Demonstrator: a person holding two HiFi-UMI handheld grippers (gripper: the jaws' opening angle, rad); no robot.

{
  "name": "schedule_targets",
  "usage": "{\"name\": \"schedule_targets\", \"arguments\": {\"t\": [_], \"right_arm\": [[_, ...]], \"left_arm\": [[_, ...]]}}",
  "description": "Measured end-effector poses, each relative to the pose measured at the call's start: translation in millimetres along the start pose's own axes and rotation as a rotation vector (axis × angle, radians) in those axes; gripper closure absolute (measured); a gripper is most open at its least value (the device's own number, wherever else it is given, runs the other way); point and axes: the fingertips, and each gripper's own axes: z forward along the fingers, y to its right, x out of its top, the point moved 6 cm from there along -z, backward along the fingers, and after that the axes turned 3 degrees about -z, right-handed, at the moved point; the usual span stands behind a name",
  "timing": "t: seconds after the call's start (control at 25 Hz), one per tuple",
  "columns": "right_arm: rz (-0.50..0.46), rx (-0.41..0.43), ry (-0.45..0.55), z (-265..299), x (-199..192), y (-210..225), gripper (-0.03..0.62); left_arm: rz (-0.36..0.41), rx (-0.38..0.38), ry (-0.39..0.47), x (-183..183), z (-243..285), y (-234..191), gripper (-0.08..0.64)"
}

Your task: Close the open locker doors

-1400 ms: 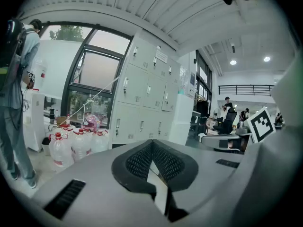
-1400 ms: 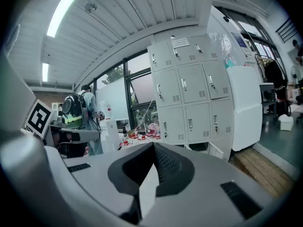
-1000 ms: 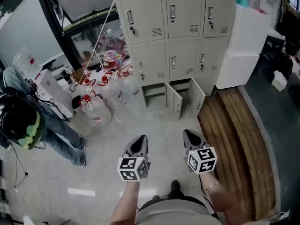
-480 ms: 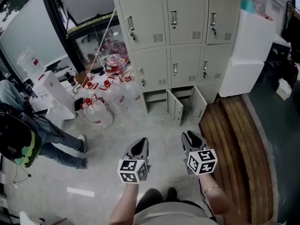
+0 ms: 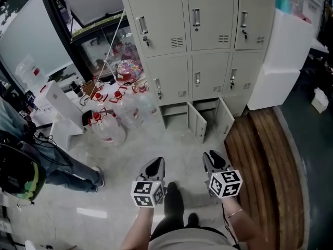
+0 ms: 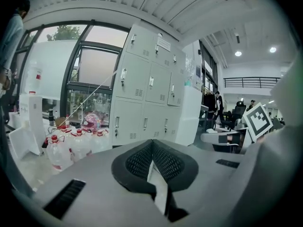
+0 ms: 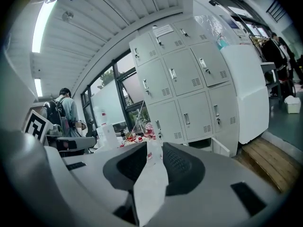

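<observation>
The grey lockers [image 5: 208,46] stand ahead at the top of the head view. In the bottom row two doors hang open: the middle door [image 5: 197,124] and the right door [image 5: 223,120], with the right one also showing in the right gripper view [image 7: 219,147]. My left gripper [image 5: 156,164] is held over the floor well short of them, its jaws shut with their tips touching [image 6: 152,143]. My right gripper [image 5: 213,158] is level with it; its jaws [image 7: 154,144] stand open, have just been opening, and hold nothing.
Several large water bottles [image 5: 117,116] with red caps stand left of the lockers. A white cabinet [image 5: 281,66] sits to their right, and wooden boards [image 5: 260,160] lie on the floor there. A person [image 5: 31,160] stands at the left. My dark shoe [image 5: 174,202] shows between the grippers.
Both grippers have moved forward toward the lockers, which now look larger. The person at the left has slid toward the frame edge. My shoe has stepped forward between the grippers.
</observation>
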Motion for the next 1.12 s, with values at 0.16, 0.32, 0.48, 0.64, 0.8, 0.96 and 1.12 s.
{"name": "schedule_targets", "arguments": {"t": [0.16, 0.32, 0.48, 0.64, 0.8, 0.96, 1.12], "right_arm": [[0.009, -0.017, -0.026, 51.7, 5.5, 7.3, 0.485], [0.012, -0.025, -0.059, 112.6, 15.5, 13.8, 0.468], [-0.001, -0.042, -0.088, 172.3, 28.5, 17.1, 0.459], [0.000, -0.074, -0.115, 222.0, 38.7, 20.5, 0.460], [0.025, -0.110, -0.125, 259.1, 43.5, 21.3, 0.460], [0.032, -0.139, -0.155, 286.0, 38.4, 28.7, 0.460], [0.034, -0.157, -0.192, 312.7, 24.0, 51.3, 0.460]], "left_arm": [[-0.011, -0.014, -0.017, 9.4, 38.8, -36.2, 0.540], [-0.031, -0.025, -0.039, 19.5, 82.6, -78.9, 0.540], [-0.041, -0.031, -0.040, 38.6, 123.7, -122.2, 0.540], [-0.053, -0.037, -0.033, 57.3, 158.8, -163.7, 0.540], [-0.084, -0.054, -0.028, 69.9, 185.7, -197.4, 0.540], [-0.089, -0.068, -0.049, 72.4, 208.2, -218.1, 0.540], [-0.085, -0.060, -0.064, 62.5, 240.0, -235.0, 0.540]]}}
